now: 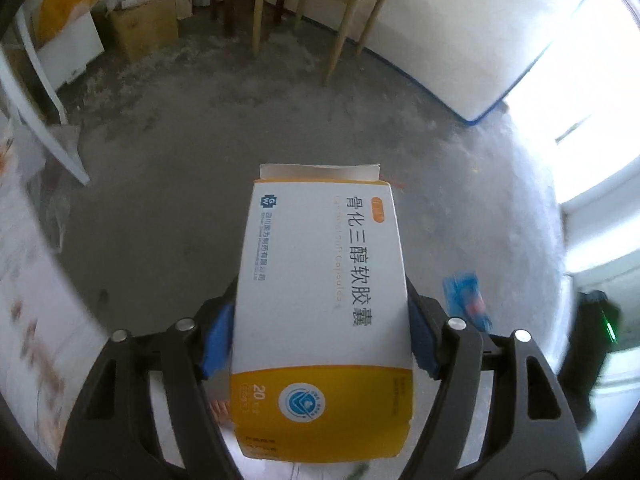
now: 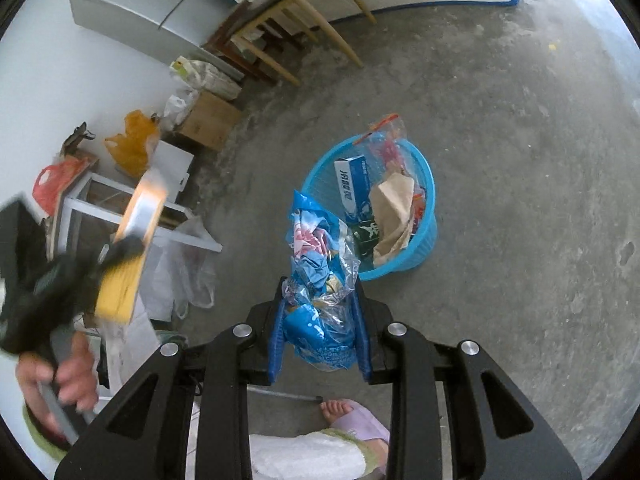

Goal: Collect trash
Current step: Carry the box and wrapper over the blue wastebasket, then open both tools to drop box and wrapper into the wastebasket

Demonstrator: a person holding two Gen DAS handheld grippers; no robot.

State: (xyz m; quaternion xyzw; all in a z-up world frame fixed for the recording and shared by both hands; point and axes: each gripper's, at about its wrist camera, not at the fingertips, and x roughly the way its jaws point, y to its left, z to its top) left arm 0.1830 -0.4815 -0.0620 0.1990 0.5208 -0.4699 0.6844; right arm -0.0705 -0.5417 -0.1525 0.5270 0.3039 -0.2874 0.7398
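Nearest the left wrist lens, one white and orange medicine box [image 1: 320, 320] stands lengthwise between the blue pads [image 1: 218, 340] of the left gripper [image 1: 320, 336], its open end flap pointing away from the camera. Both pads lie against the box's long sides, so the jaws stand wide but are filled by the carton, which hangs clear above the grey concrete floor [image 1: 180, 200]. Beyond the box, far ahead of the fingers, stands one wooden chair [image 1: 320, 8] by the white wall; one cardboard carton [image 1: 144, 28] sits ahead and to the left.

From the right wrist view, the right gripper [image 2: 322, 332] is closed narrowly on one crumpled blue plastic wrapper [image 2: 320, 280], which bulges up and forward past the fingertips. Ahead of those fingers and slightly to the right, one blue plastic basket [image 2: 428, 208] rests on the floor, tilted, with several pieces of rubbish inside: one blue and white box [image 2: 352, 188], one brown paper scrap [image 2: 394, 212] and one clear bag [image 2: 384, 136] at the far rim. The wrapper is near the basket but outside it. To the left, blurred, a hand [image 2: 60, 384] grips the other tool's handle. Below the gripper, one foot in a lilac slipper [image 2: 360, 420] shows.
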